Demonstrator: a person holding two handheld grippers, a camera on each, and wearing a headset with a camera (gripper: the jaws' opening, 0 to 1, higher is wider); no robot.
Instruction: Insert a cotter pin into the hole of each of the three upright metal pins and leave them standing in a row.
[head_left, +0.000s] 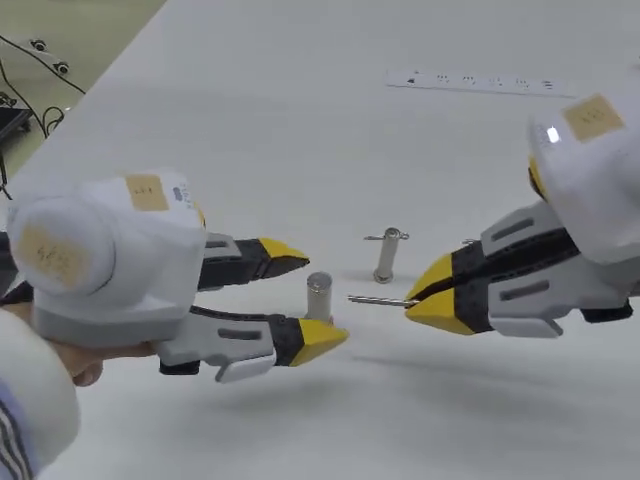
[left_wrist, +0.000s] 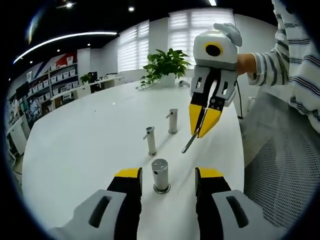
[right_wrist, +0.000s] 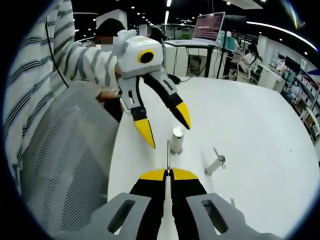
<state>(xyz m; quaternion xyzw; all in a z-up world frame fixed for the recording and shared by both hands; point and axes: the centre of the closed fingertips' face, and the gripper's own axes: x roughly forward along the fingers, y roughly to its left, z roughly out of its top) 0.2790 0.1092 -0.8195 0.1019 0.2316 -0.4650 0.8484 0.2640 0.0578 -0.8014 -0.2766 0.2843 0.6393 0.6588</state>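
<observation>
Released left claw (head_left: 323, 299) flanks the bare metal pin (head_left: 318, 293) to steady it; clenched right claw (head_left: 412, 298) aims the cotter pin (head_left: 378, 299).

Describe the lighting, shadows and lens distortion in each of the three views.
Head view: even overhead light, only faint soft shadows under the metal pin and right claw on the white table. Left gripper view: fisheye bends the ceiling light strip; windows are blown out. Right gripper view: same curvature bows the table's edge; the cotter pin is sharp.

Cotter pin (right_wrist: 168, 156), apparently, in right tool (right_wrist: 168, 173)
</observation>
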